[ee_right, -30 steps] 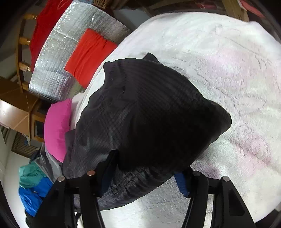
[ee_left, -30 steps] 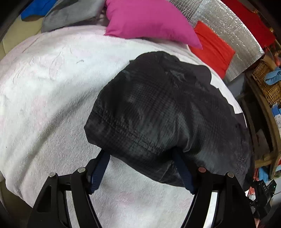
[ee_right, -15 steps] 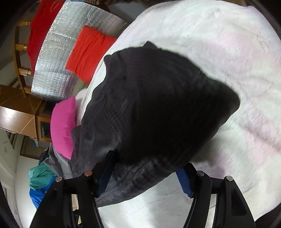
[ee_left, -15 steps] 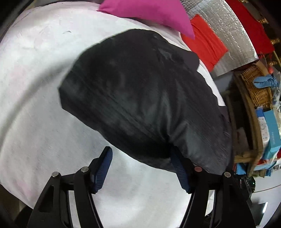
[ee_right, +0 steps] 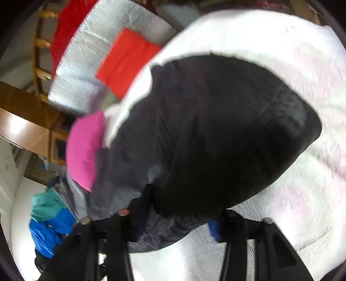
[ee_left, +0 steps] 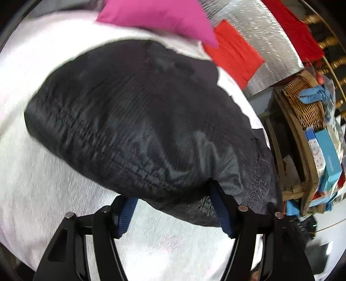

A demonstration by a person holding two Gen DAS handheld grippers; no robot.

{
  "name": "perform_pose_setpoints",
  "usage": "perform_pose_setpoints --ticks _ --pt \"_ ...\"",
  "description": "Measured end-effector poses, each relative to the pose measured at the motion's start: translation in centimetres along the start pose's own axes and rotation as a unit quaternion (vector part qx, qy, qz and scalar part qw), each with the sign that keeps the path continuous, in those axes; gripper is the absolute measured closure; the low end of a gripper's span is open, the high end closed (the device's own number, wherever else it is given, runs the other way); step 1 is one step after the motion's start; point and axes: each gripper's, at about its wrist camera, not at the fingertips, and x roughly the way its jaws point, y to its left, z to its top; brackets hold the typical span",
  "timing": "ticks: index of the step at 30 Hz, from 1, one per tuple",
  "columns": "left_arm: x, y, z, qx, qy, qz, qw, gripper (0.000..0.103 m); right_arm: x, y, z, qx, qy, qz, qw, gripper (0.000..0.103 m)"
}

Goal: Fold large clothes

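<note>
One black garment (ee_left: 138, 129), one pink pillow (ee_left: 160, 17), two red cloths (ee_left: 233, 49), one wicker basket (ee_left: 307, 101)

The garment (ee_left: 138, 125) is lying on the bed cover (ee_left: 43, 190), its near edge bunching up and draping over the fingers of both grippers. In the left wrist view the left gripper (ee_left: 175, 207) is sitting at the near edge of the garment, which is spreading away ahead of it and to its left. A pillow (ee_left: 160, 15) is resting on the cover beyond the garment's far edge. A cushion (ee_left: 233, 49) is lying to the right of the pillow, leaning on a padded sheet (ee_left: 270, 43) behind it. A wicker basket (ee_left: 307, 103) is standing off the bed at the right, with boxes (ee_left: 328, 151) stacking nearer beside it. In the right wrist view the right gripper (ee_right: 179, 216) is sitting under the garment's near edge, and a pile of clothes (ee_right: 49, 220) is lying to its left, just nearer than the pillow.
</note>
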Motion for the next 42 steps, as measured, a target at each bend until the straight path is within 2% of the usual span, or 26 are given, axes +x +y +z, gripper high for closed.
perform_pose_setpoints --ticks 2,3,6,10,13,15,17,22,25,28,31,32,34,36,42 --pt "0.5 -0.9 0.1 0.020 -0.003 0.010 0.9997 0.037 -0.1 0.7 0.2 -0.026 -0.013 -0.013 1.000 0.063" --pt "1.3 -1.0 0.0 0.028 0.008 0.023 0.9993 0.037 0.4 0.8 0.2 -0.033 -0.012 -0.029 0.999 0.063" --pt "1.9 -0.9 -0.3 0.021 0.019 0.032 0.9991 0.038 1.8 -0.2 0.0 -0.014 0.009 -0.053 0.998 0.063" --pt "1.4 -1.0 -0.5 0.026 0.020 0.033 0.9989 0.039 1.1 0.1 -0.1 -0.023 0.009 -0.048 0.999 0.063" --pt "0.7 -0.6 -0.9 0.028 0.028 0.035 0.9986 0.038 1.0 -1.1 -0.1 0.015 0.033 -0.029 0.999 0.053" --pt "0.1 -0.4 -1.1 0.035 0.028 0.046 0.9980 0.035 0.8 -1.8 0.0 0.043 0.046 -0.011 0.998 0.041" --pt "-0.6 -0.3 -1.5 0.046 0.025 0.057 0.9970 0.034 0.4 -2.0 0.0 0.057 0.049 0.000 0.997 0.038" --pt "-3.2 -0.2 -2.8 0.080 0.002 0.070 0.9943 0.034 -0.9 -2.5 0.1 0.067 0.046 0.020 0.997 0.037" --pt "-4.7 0.3 -2.8 0.095 -0.021 0.094 0.9908 0.034 -1.1 -2.9 0.2 0.071 0.051 0.022 0.996 0.036" --pt "-4.9 1.3 -2.2 0.090 -0.026 0.107 0.9898 0.034 -0.9 -2.8 0.1 0.057 0.054 0.016 0.997 0.036" --pt "-3.2 3.0 -1.5 0.055 0.013 0.128 0.9901 0.033 1.1 -2.8 -0.1 0.048 0.078 -0.024 0.996 0.036" --pt "-2.7 3.6 -1.5 0.040 0.029 0.126 0.9908 0.033 1.2 -2.6 -0.2 0.044 0.070 -0.028 0.996 0.036" --pt "-3.1 3.4 -1.5 0.041 0.020 0.126 0.9909 0.033 1.0 -1.7 -0.2 0.022 0.064 -0.038 0.997 0.036" --pt "-3.8 2.7 -1.9 0.066 0.010 0.133 0.9889 0.033 0.6 -1.3 -0.6 0.012 0.062 -0.045 0.997 0.036" --pt "-6.4 1.2 -2.4 0.108 -0.032 0.104 0.9881 0.033 -1.5 0.8 -0.9 -0.039 0.056 -0.007 0.998 0.036"
